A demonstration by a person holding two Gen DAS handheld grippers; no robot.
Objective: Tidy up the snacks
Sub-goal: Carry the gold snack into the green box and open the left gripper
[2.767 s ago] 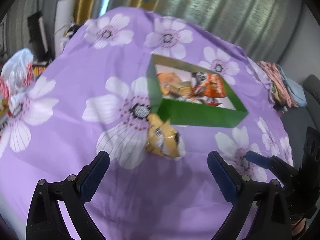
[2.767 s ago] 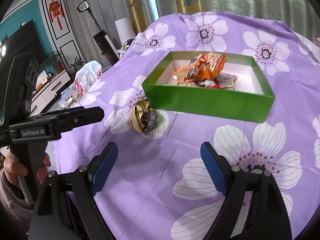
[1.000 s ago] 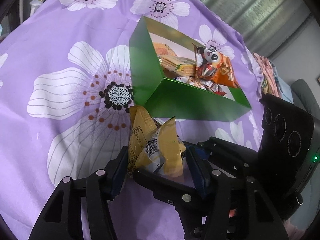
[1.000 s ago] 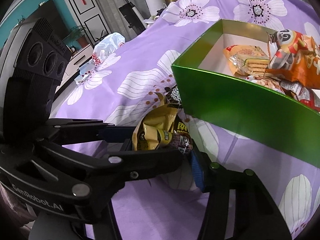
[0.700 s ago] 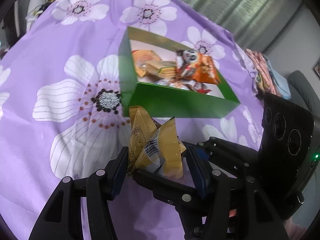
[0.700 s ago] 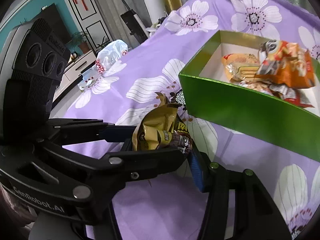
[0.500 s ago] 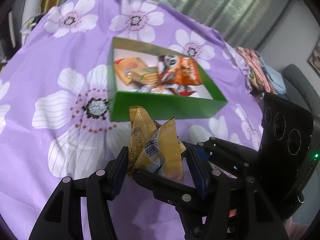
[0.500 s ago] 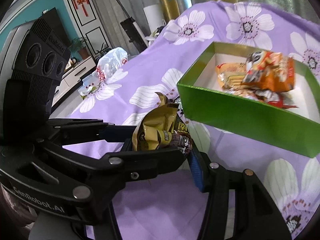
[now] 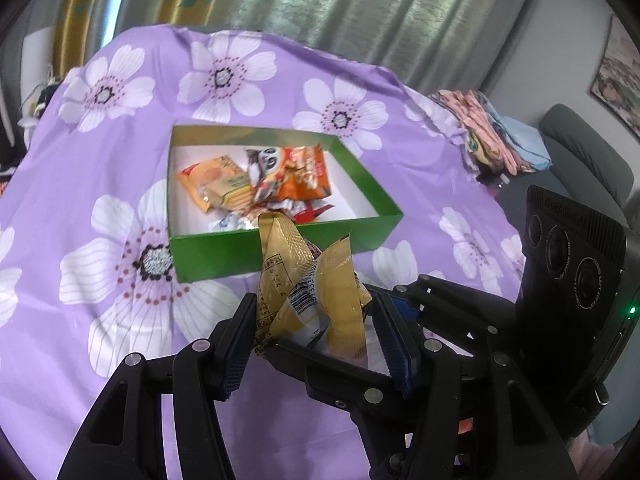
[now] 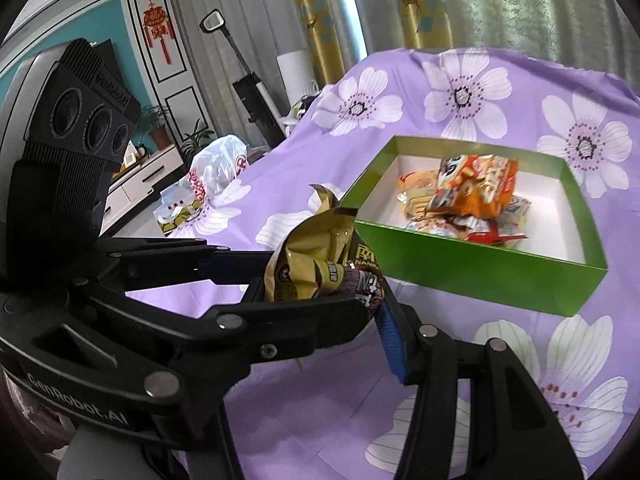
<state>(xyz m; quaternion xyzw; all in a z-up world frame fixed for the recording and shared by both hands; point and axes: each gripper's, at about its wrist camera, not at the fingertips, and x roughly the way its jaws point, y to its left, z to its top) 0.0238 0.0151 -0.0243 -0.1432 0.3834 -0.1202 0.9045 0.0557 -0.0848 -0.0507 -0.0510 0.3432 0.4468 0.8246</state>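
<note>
Gold snack packet (image 9: 308, 292), formerly on cloth, now raised, clamped by both grippers.

"GenRobot.AI" — left gripper (image 10: 320, 280); "NAN" — gold packet (image 10: 320, 264)

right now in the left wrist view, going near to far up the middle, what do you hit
left gripper → gold snack packet clamped in it → near wall of the green box → snack packs in the box → purple flowered cloth → grey curtain
</note>
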